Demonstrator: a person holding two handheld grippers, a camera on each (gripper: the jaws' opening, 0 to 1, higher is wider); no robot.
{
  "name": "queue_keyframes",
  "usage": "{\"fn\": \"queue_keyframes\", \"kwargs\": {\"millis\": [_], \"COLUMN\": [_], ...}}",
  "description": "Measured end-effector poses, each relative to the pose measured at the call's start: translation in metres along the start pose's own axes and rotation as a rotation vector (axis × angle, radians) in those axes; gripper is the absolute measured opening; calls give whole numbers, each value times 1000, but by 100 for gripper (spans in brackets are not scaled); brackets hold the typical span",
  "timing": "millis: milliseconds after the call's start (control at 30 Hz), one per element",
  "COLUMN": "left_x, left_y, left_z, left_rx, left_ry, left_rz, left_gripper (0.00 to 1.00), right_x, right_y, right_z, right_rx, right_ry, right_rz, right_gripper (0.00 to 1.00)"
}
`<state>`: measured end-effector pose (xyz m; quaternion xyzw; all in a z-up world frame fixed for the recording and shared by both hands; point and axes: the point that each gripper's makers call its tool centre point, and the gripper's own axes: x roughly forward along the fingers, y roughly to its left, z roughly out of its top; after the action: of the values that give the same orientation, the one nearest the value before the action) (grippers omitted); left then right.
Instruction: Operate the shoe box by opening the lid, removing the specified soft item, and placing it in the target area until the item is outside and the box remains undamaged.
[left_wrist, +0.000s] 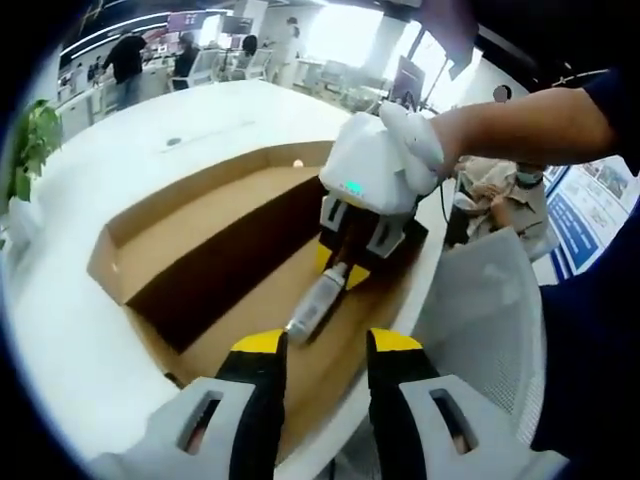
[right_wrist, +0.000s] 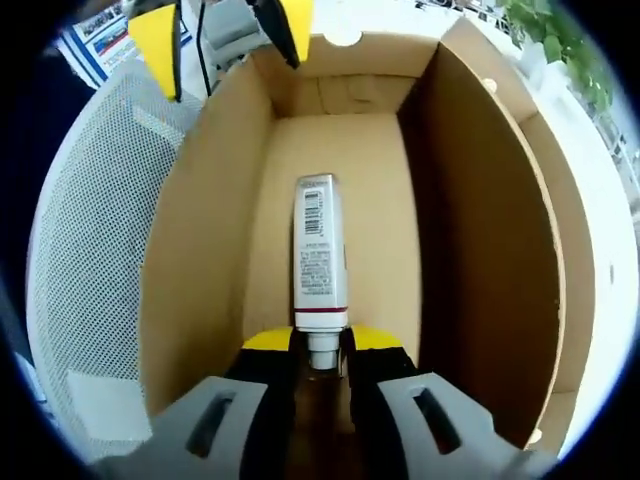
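Note:
An open cardboard shoe box (left_wrist: 200, 290) rests on a white table (left_wrist: 150, 140), its lid folded out to the left. A white tube (left_wrist: 318, 300) with a dark red band lies lengthwise on the box floor. My right gripper (left_wrist: 345, 262), held by a gloved hand, reaches down into the box. Seen from the right gripper view, that gripper (right_wrist: 320, 350) is shut on the cap end of the tube (right_wrist: 320, 250), between the box walls (right_wrist: 200, 250). My left gripper (left_wrist: 325, 345) hovers open over the box's near end, its jaws holding nothing. Its yellow tips also show as the left gripper (right_wrist: 225, 35) above the far end.
A white mesh chair (left_wrist: 480, 300) stands against the table edge beside the box, also seen as the chair (right_wrist: 90, 230). A green plant (left_wrist: 30, 150) sits at the table's far side. People (left_wrist: 125, 60) stand at desks in the background.

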<state>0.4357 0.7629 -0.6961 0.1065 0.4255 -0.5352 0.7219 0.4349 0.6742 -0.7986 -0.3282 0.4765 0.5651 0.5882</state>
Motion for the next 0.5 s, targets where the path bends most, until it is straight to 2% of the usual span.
{"fn": "queue_keyframes", "kwargs": {"millis": [100, 167, 233, 400, 467, 500], "left_x": [5, 11, 19, 42, 53, 57], "left_y": [4, 8, 9, 9, 10, 11], "left_z": [0, 3, 5, 12, 10, 5], "left_rx": [24, 69, 110, 258, 304, 331], "left_ry": [23, 49, 75, 122, 149, 186], "left_rz": [1, 3, -22, -73, -90, -97], "left_gripper": [29, 29, 30, 31, 30, 30], "right_x": [1, 1, 1, 2, 2, 1], "right_y": [1, 0, -1, 0, 0, 0], "right_z": [1, 2, 2, 2, 2, 2], "right_rx": [6, 13, 24, 28, 33, 34], "right_ry": [-1, -1, -7, -15, -22, -25], "right_rz": [0, 3, 8, 5, 5, 5], "right_gripper": [17, 17, 17, 17, 17, 17]}}
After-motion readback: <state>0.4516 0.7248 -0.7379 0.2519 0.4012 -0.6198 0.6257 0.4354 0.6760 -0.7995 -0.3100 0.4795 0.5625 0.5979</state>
